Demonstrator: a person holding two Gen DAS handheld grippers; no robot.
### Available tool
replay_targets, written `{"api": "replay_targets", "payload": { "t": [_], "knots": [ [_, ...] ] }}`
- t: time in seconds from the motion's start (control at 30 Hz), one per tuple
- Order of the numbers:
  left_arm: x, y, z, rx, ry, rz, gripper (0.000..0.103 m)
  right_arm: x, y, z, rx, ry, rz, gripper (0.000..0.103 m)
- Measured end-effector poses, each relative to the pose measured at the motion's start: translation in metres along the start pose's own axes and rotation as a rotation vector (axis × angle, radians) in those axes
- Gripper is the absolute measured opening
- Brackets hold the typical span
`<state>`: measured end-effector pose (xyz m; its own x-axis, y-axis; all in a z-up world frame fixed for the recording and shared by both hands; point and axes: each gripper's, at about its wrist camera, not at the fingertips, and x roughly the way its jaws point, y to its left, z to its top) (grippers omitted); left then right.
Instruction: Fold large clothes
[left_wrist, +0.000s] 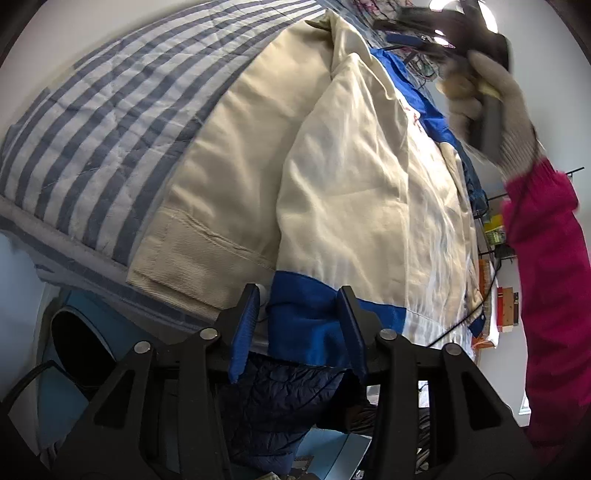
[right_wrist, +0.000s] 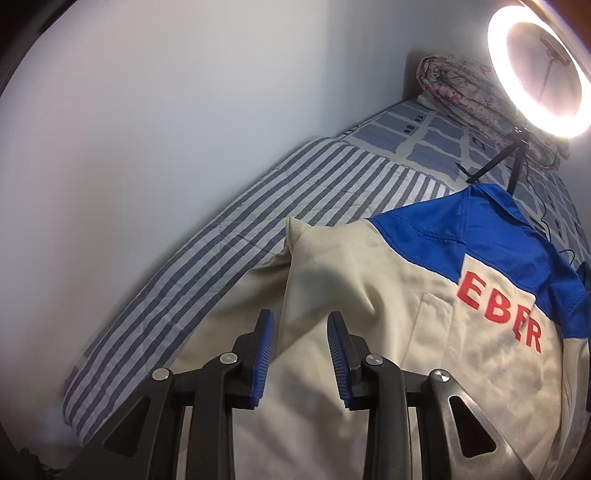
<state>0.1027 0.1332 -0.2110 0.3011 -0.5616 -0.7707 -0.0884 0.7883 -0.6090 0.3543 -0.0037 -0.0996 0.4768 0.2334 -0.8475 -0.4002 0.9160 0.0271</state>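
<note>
A large cream jacket (left_wrist: 258, 166) with blue panels lies on a striped bed. A sleeve is folded over its body, ending in a blue cuff (left_wrist: 306, 317). My left gripper (left_wrist: 301, 299) is open at the bed's near edge, its jaws either side of the blue cuff. In the right wrist view the jacket (right_wrist: 369, 295) shows red letters "EBER" and a blue shoulder yoke. My right gripper (right_wrist: 301, 328) is open just above the cream fabric near the folded shoulder. The right gripper also shows in the left wrist view (left_wrist: 424, 37), held by a gloved hand.
The blue-and-white striped quilt (right_wrist: 221, 240) covers the bed against a white wall. A rolled floral blanket (right_wrist: 472, 92) and a ring light (right_wrist: 535, 70) on a stand sit at the bed's far end. A dark padded garment (left_wrist: 280, 406) lies below the bed edge.
</note>
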Motion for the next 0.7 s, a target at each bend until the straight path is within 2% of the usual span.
{"api": "replay_targets", "payload": {
  "t": [0.07, 0.2, 0.23, 0.37, 0.43, 0.47, 0.5, 0.7],
  "knots": [
    [0.002, -0.002, 0.001, 0.004, 0.007, -0.002, 0.033, 0.015, 0.004, 0.009, -0.004, 0.015, -0.017, 0.031],
    [0.006, -0.009, -0.001, 0.030, 0.015, 0.012, 0.012, 0.043, 0.008, 0.023, 0.000, 0.045, -0.042, 0.030],
    [0.005, -0.012, -0.002, 0.045, 0.008, 0.025, 0.010, 0.049, 0.011, 0.025, 0.001, 0.056, -0.054, 0.030],
    [0.001, -0.020, -0.004, 0.091, -0.014, 0.051, 0.006, 0.075, 0.016, 0.031, -0.002, 0.103, -0.110, 0.028],
    [0.002, -0.023, -0.005, 0.100, -0.020, 0.053, 0.004, 0.086, 0.017, 0.032, -0.013, 0.125, -0.135, 0.019],
    [0.001, -0.024, -0.006, 0.102, -0.025, 0.053, 0.004, 0.090, 0.017, 0.033, -0.014, 0.132, -0.139, 0.008],
    [-0.001, -0.024, -0.006, 0.106, -0.031, 0.056, 0.003, 0.092, 0.016, 0.034, -0.011, 0.133, -0.144, 0.002],
    [-0.024, -0.019, -0.009, 0.116, -0.100, 0.106, 0.002, 0.077, 0.002, 0.051, 0.085, 0.070, -0.074, 0.000]
  ]
}}
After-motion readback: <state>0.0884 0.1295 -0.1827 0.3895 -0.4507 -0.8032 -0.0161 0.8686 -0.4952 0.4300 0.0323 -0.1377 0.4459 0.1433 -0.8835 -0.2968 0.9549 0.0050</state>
